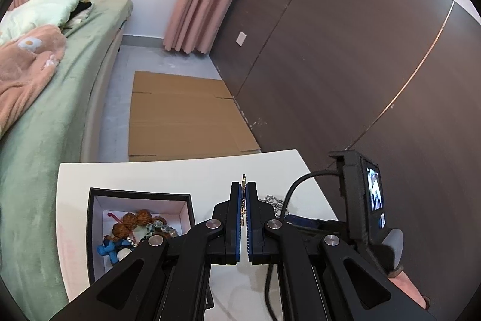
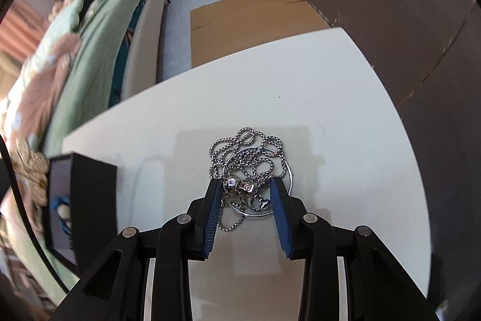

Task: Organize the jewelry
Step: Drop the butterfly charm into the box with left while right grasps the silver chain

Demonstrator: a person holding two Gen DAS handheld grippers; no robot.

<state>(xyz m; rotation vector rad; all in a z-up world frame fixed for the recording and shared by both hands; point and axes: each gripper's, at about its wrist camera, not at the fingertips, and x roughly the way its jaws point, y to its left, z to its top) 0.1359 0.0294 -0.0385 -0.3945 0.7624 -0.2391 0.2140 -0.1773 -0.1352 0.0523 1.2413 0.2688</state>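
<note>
On the white tabletop (image 2: 330, 86): silver box-link chain (image 2: 249, 152), heaped, between my right claw (image 2: 246, 185), spread wide. Left claw (image 1: 243, 188) pinches a small metal piece (image 1: 244, 178). Black jewelry box (image 1: 99, 194) beside.

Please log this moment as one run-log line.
left hand-held gripper: shut on small gold piece | right hand-held gripper: open around silver chain | black box: holds beads
</note>
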